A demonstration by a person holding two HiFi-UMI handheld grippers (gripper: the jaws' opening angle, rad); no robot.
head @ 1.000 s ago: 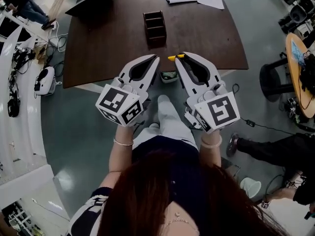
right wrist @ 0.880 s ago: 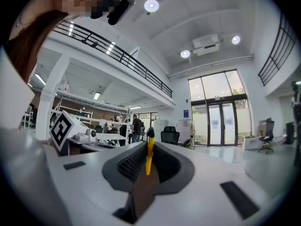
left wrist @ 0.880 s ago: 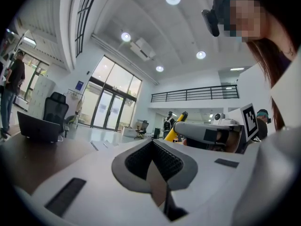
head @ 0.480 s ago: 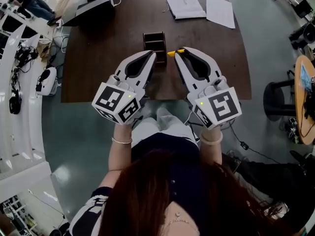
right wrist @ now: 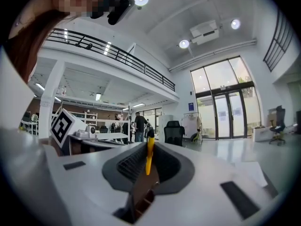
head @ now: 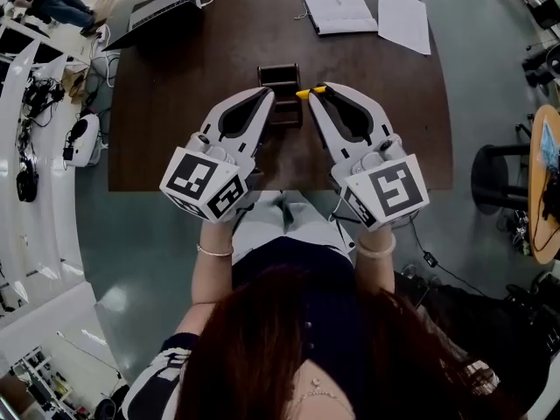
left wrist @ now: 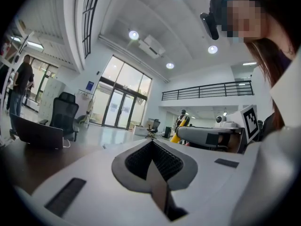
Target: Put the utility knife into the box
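A dark wooden box [head: 278, 73] with open compartments stands in the middle of the brown table [head: 175, 103]. My right gripper [head: 317, 91] is shut on a yellow utility knife [head: 304, 94], whose tip sticks out just right of the box. In the right gripper view the knife [right wrist: 150, 153] stands upright between the jaws of the right gripper [right wrist: 148, 147]. My left gripper [head: 267, 95] hovers at the box's left front with its jaws shut and nothing held. The left gripper view shows the left gripper [left wrist: 151, 145] shut and empty, with the knife [left wrist: 178, 135] off to the right.
An open notebook [head: 334, 3] and a loose sheet [head: 404, 20] lie at the table's far right. A laptop [head: 164, 7] sits at the far left corner. A black stool [head: 500, 178] stands on the floor to the right.
Both grippers have moved forward from the table's front edge to over the table, up beside the box. The right gripper has kept hold of the knife.
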